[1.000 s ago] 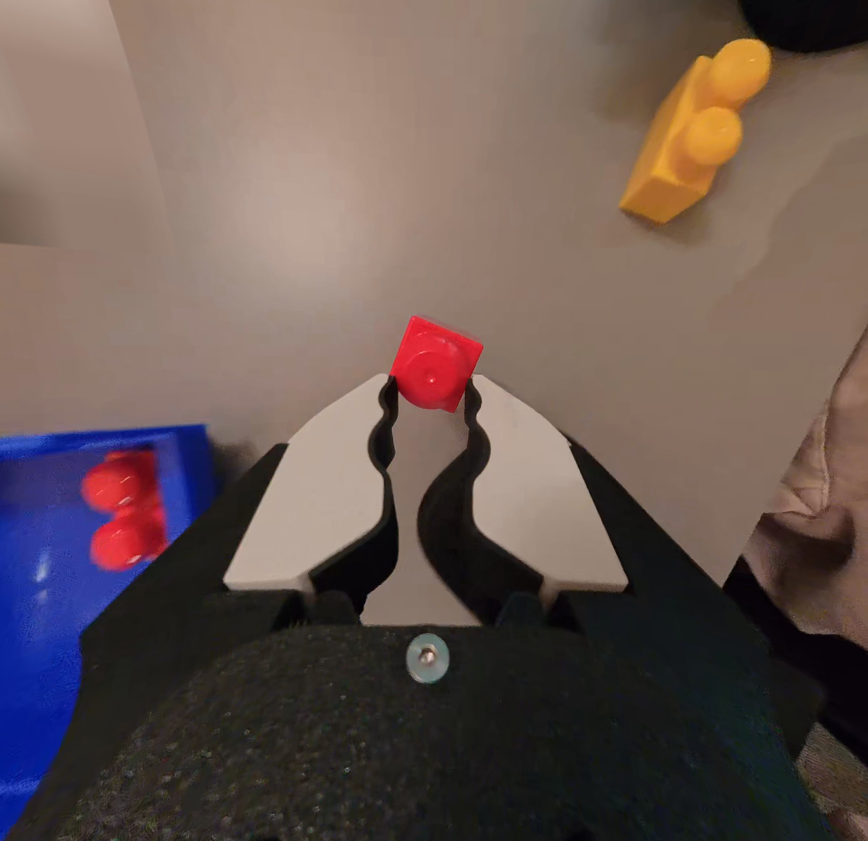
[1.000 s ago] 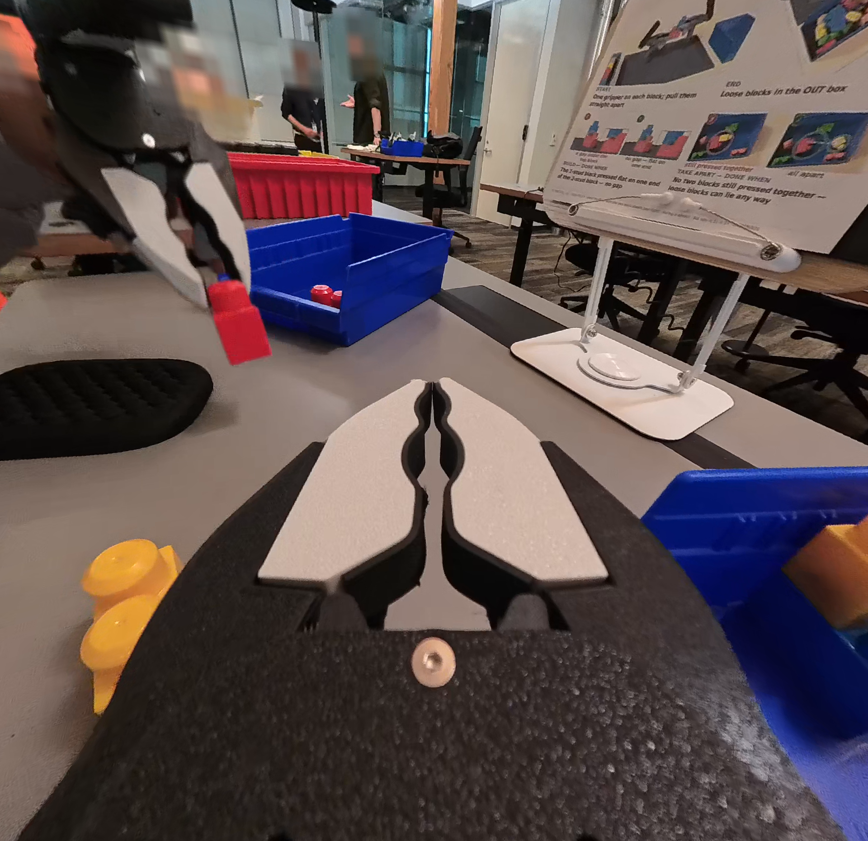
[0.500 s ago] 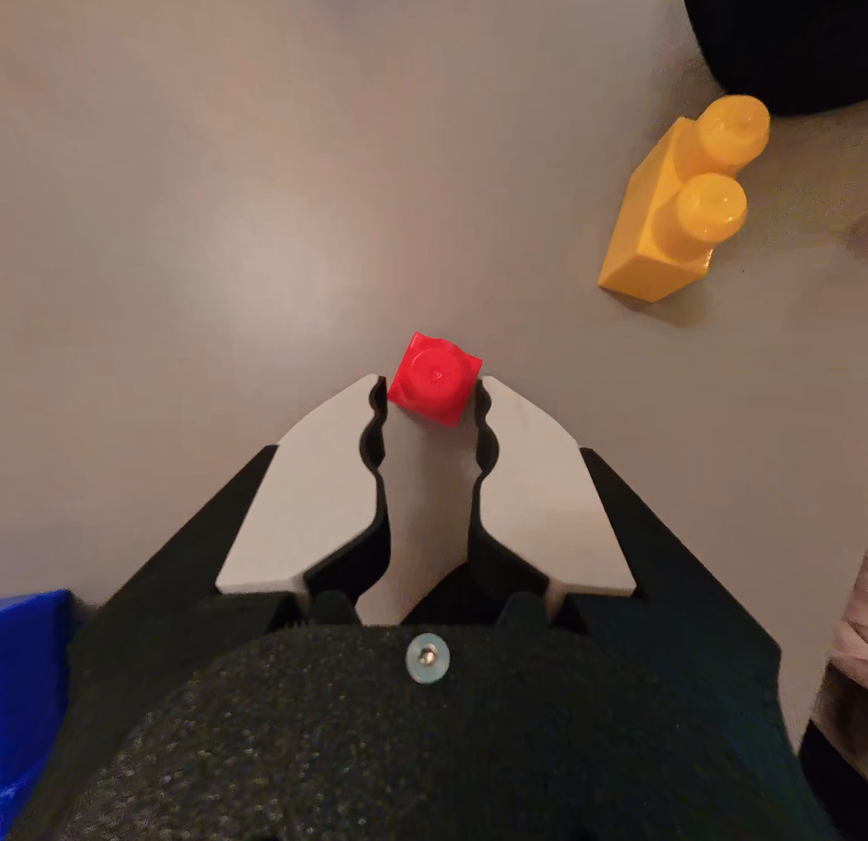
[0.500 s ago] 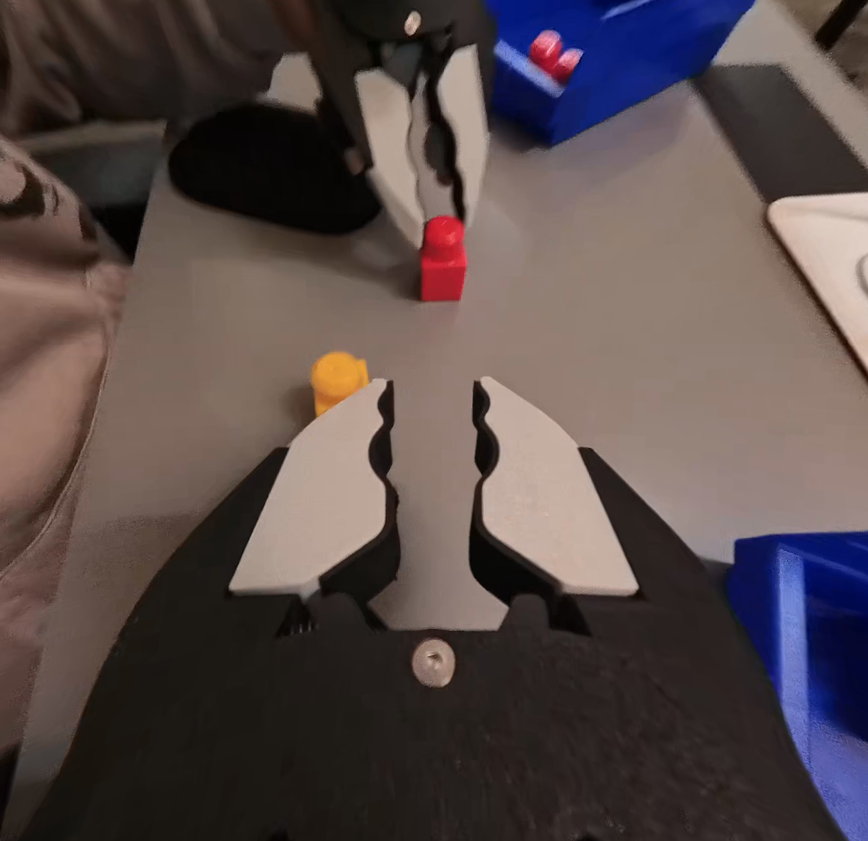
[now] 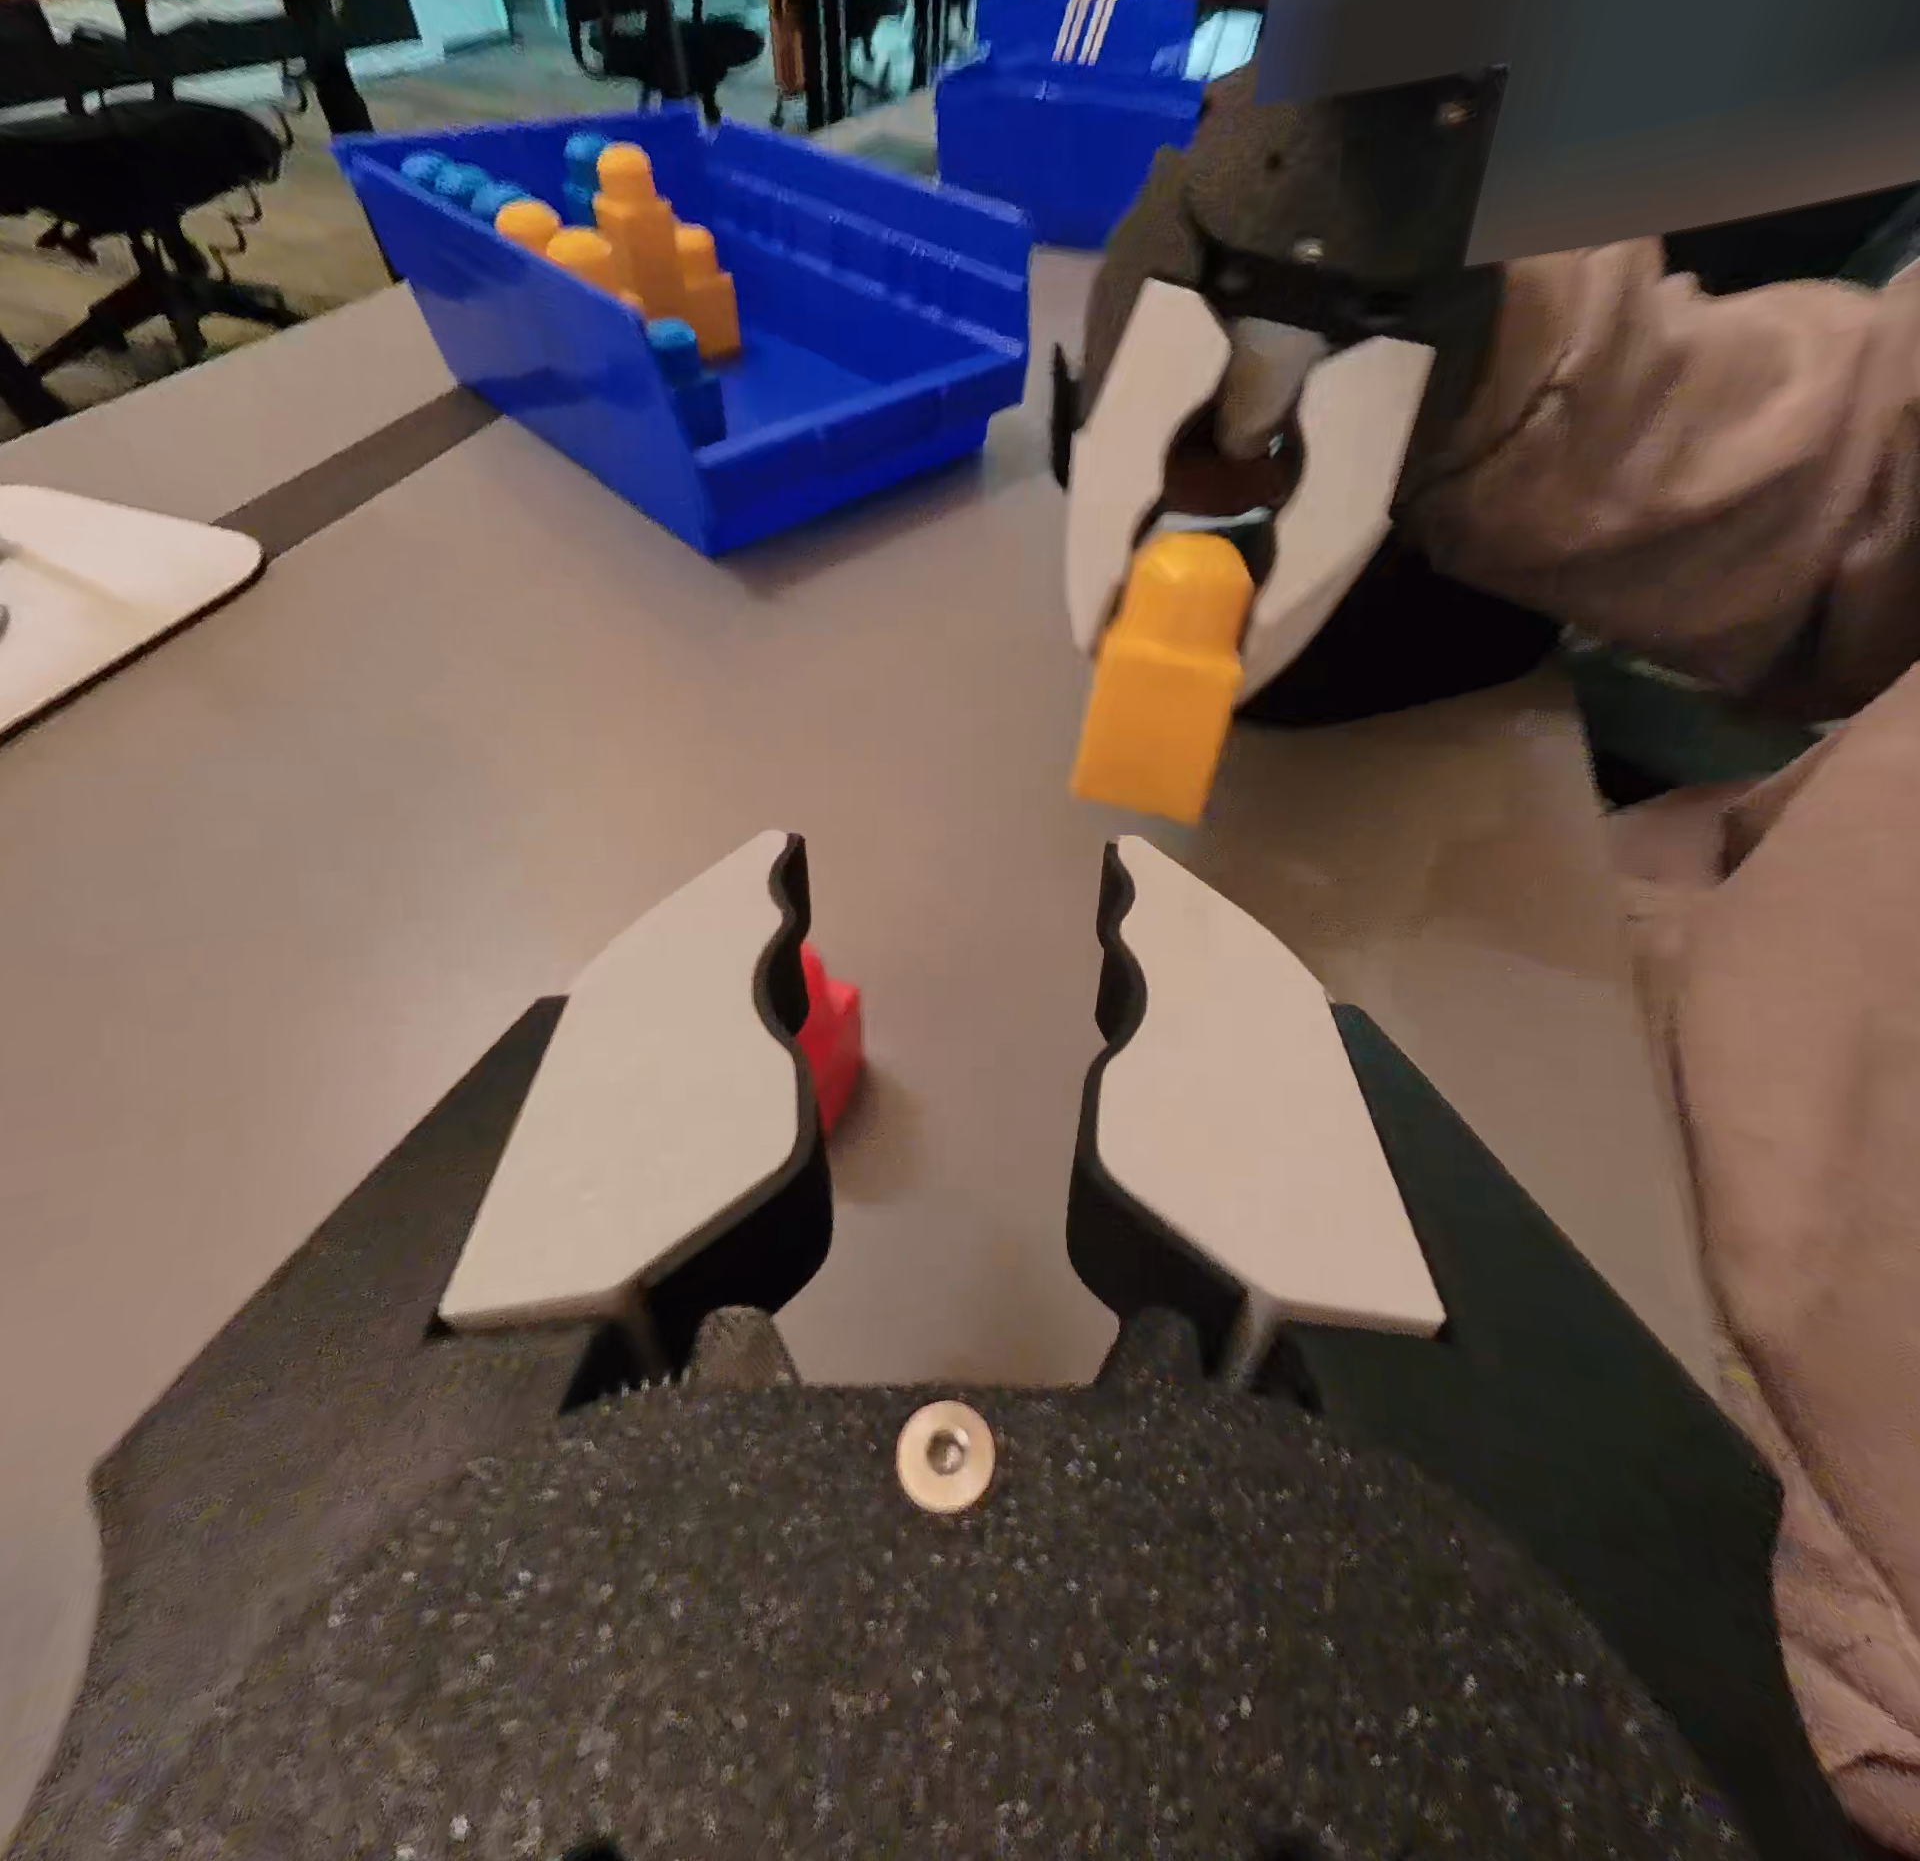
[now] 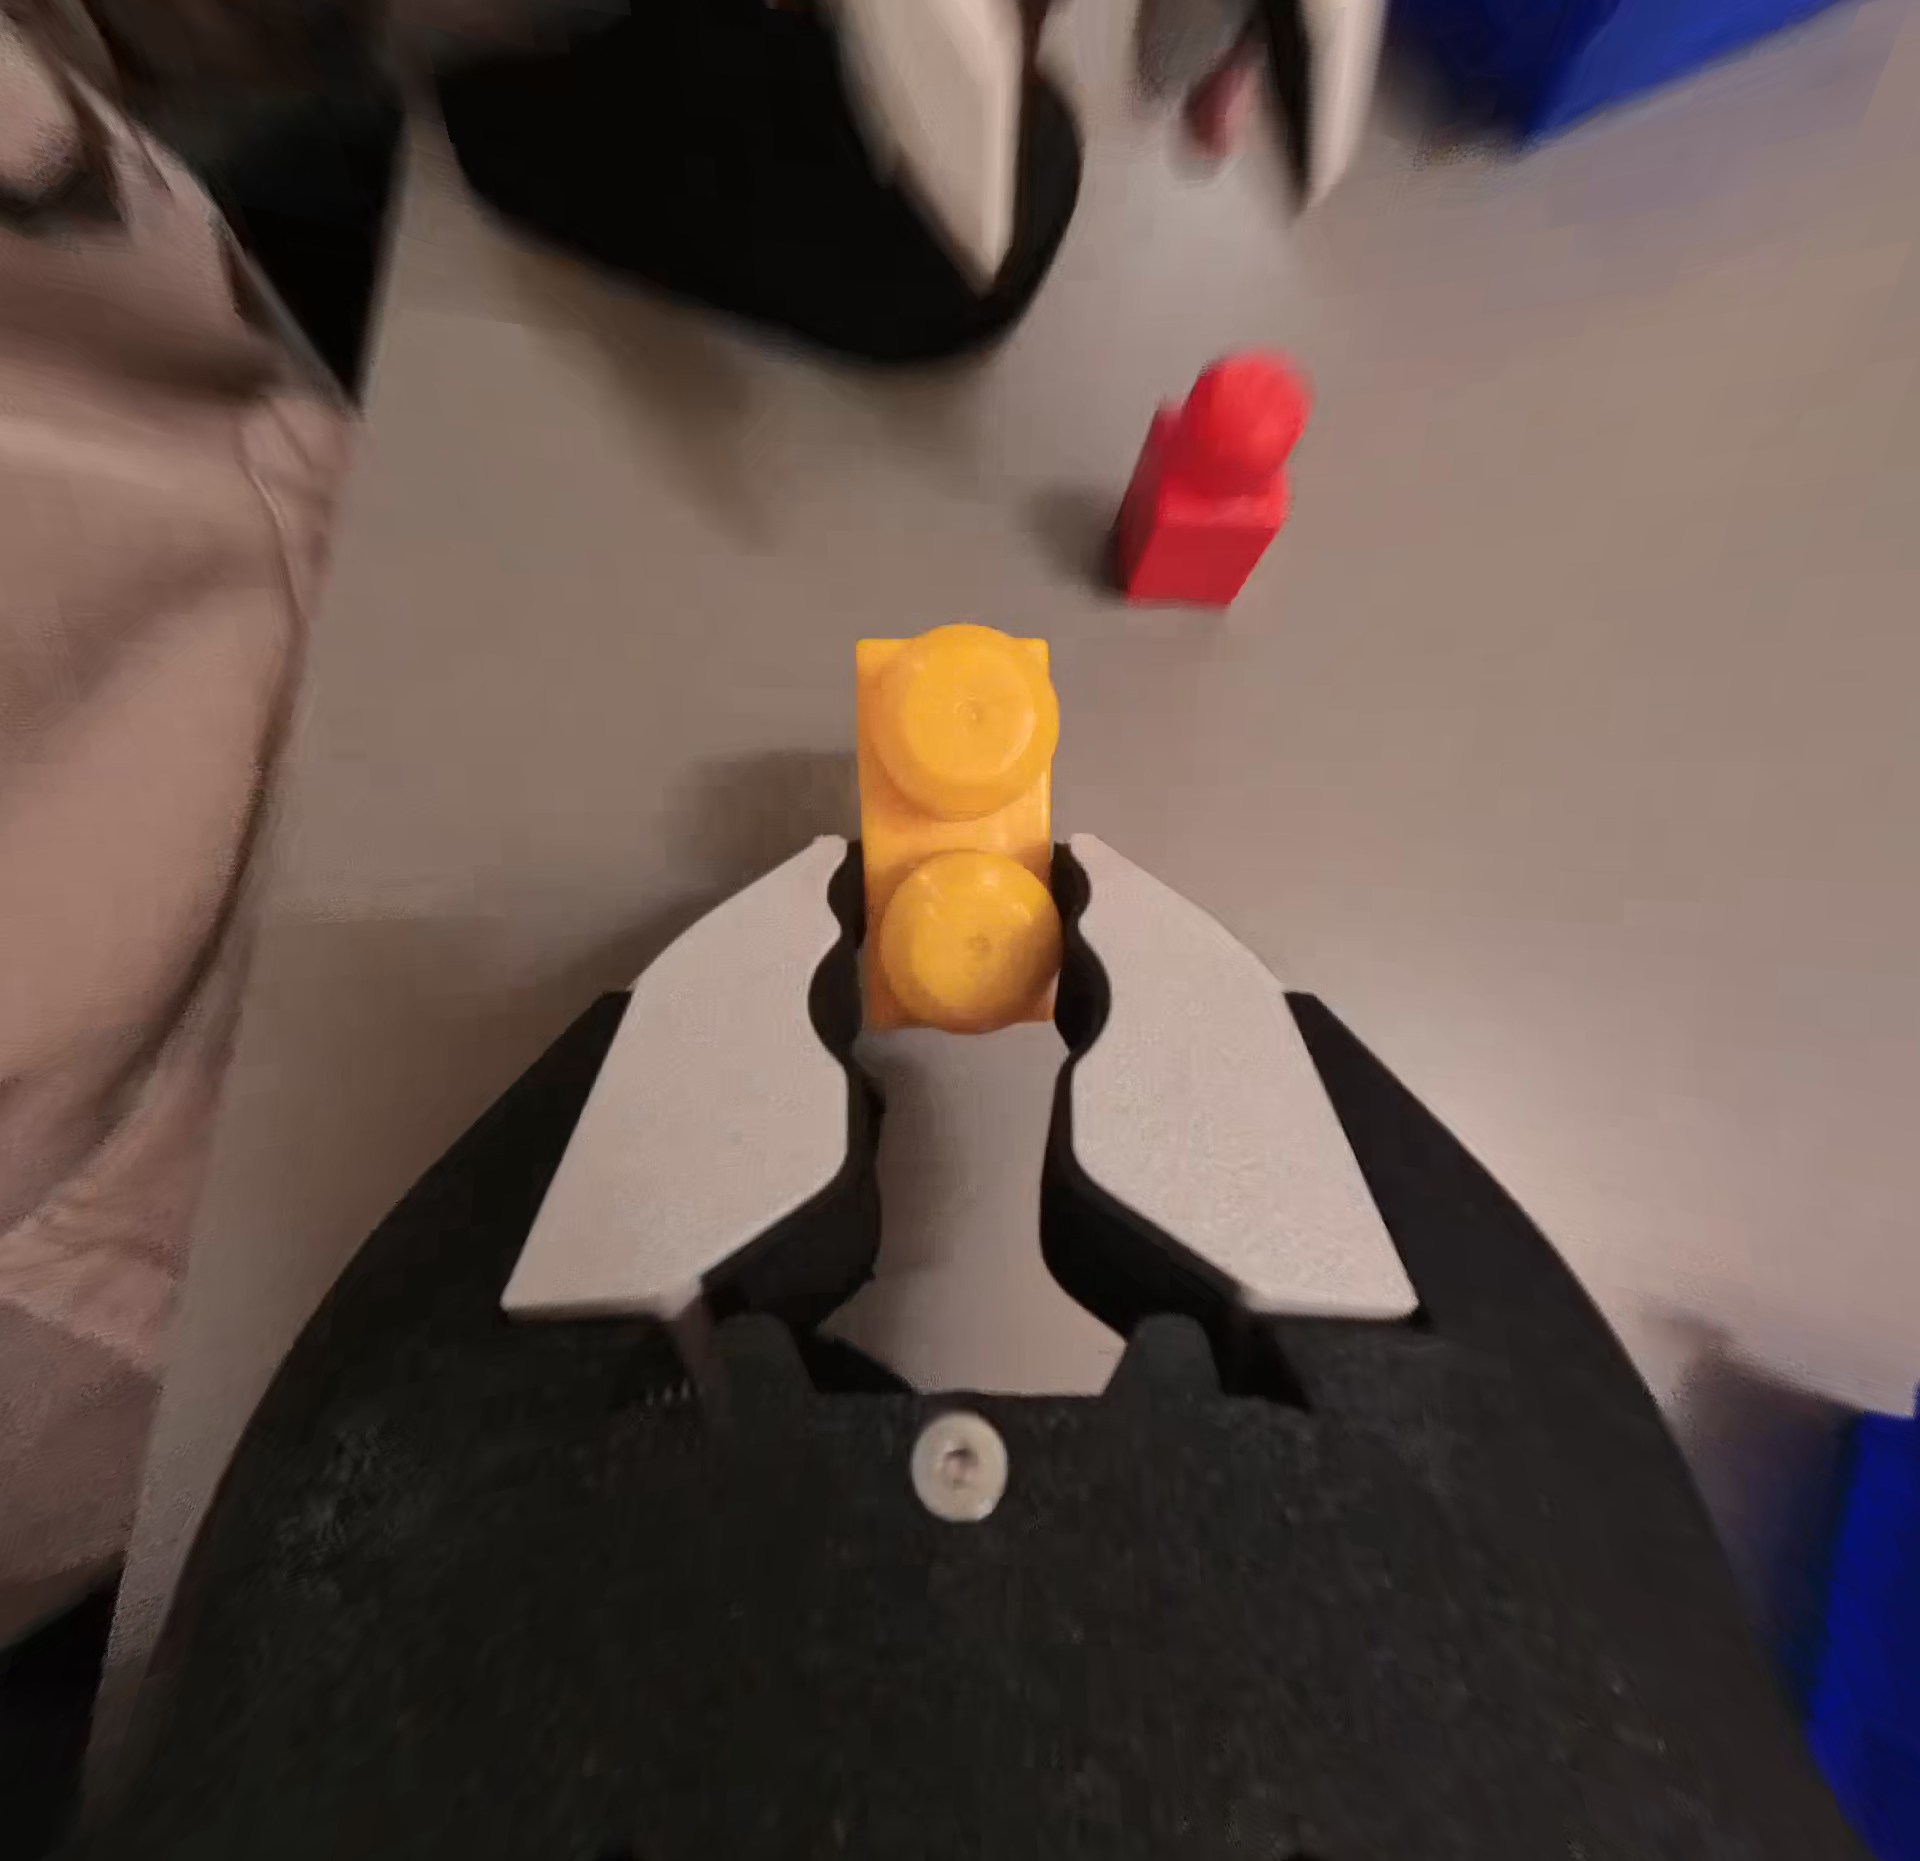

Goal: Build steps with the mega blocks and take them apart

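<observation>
Left gripper (image 5: 951, 855): jaws spread wide, nothing between them; it hangs above the grey table (image 5: 468, 772).
Right gripper (image 6: 956, 850): jaws closed on the yellow block (image 6: 961, 824), gripping its two long side walls at the nearer stud.
Yellow block, long axis: runs forward along the right gripper's fingers in the right wrist view; the far stud projects beyond the fingertips.
Yellow block, stud direction: both studs face back toward the right wrist camera. In the left wrist view the block (image 5: 1164, 689) hangs from the gripper, base tilted down toward the table and clear of it.
Red block (image 6: 1210, 492): single stud, standing upright on the table, stud up, ahead and to the right of the yellow block and apart from it.
Red block, occlusion: in the left wrist view only one corner (image 5: 836, 1032) shows beside the inner edge of the left-hand finger; the remainder is hidden behind that finger.
Blue bin (image 5: 831, 409): on the table beyond the grippers, holding a yellow stepped stack (image 5: 655, 242) and several blue blocks (image 5: 686, 367); how these join cannot be told.
Black pad (image 6: 727, 170): lies on the table at the far side, partly covered by the blurred left gripper.
Second blue bin (image 5: 1060, 107): farther back, blurred, contents unreadable.
White base plate (image 5: 94, 596): cut off at the left edge.
Person's sleeve (image 5: 1662, 461): light fabric behind the right gripper, cut off at the right edge.
Image quality: upper part of the right wrist view is motion-blurred; the left gripper there is smeared.
</observation>
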`<state>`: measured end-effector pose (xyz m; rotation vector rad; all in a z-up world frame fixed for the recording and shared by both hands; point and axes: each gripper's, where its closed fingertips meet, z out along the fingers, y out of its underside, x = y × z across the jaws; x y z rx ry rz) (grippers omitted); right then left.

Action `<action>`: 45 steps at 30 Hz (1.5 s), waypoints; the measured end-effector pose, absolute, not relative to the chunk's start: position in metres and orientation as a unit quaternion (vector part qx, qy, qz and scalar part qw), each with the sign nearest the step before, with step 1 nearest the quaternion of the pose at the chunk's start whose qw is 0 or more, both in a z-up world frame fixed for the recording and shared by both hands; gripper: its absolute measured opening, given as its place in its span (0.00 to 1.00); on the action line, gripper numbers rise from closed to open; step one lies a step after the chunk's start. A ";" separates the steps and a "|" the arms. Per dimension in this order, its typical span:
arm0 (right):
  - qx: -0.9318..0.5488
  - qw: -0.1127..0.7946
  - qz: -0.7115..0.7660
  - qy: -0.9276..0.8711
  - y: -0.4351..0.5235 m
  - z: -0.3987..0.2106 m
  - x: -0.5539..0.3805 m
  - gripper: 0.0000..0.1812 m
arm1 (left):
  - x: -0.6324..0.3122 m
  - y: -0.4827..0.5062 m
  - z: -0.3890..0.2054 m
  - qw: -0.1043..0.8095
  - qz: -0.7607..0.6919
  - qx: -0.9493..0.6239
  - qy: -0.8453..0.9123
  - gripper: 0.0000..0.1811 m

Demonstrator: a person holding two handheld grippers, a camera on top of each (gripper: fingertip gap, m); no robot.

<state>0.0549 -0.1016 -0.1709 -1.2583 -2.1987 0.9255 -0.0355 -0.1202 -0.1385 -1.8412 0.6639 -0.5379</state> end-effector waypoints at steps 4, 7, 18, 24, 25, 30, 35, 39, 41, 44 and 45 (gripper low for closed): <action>-0.417 0.313 0.521 -0.676 -0.096 -0.095 0.051 0.19 | -0.015 -0.130 -0.116 0.573 -0.285 -0.723 0.260 0.29; -0.364 0.347 0.650 -0.570 -0.098 -0.041 0.061 0.18 | 0.001 -0.135 -0.087 0.616 -0.321 -0.677 0.243 0.28; -0.315 0.322 0.755 -0.477 -0.126 -0.027 0.058 0.19 | 0.042 -0.140 -0.036 0.674 -0.375 -0.594 0.229 0.27; -0.323 0.316 0.739 -0.499 -0.140 -0.041 0.045 0.19 | 0.048 -0.141 -0.042 0.666 -0.367 -0.602 0.245 0.25; -0.324 0.318 0.737 -0.501 -0.141 -0.042 0.043 0.19 | 0.048 -0.141 -0.043 0.667 -0.364 -0.602 0.246 0.25; -0.328 0.321 0.735 -0.500 -0.144 -0.045 0.038 0.19 | 0.047 -0.143 -0.043 0.671 -0.370 -0.595 0.244 0.21; -0.327 0.314 0.735 -0.504 -0.147 -0.046 0.037 0.19 | 0.045 -0.147 -0.044 0.668 -0.375 -0.594 0.245 0.21; -0.330 0.305 0.731 -0.514 -0.151 -0.048 0.034 0.19 | 0.043 -0.150 -0.046 0.669 -0.375 -0.591 0.250 0.21; -0.326 0.290 0.735 -0.520 -0.154 -0.049 0.035 0.19 | 0.041 -0.154 -0.046 0.667 -0.381 -0.588 0.255 0.21; -0.326 0.286 0.728 -0.530 -0.150 -0.048 0.038 0.19 | 0.032 -0.158 -0.045 0.670 -0.379 -0.587 0.249 0.21; -0.326 0.290 0.721 -0.538 -0.149 -0.049 0.039 0.20 | 0.029 -0.158 -0.046 0.671 -0.374 -0.589 0.249 0.21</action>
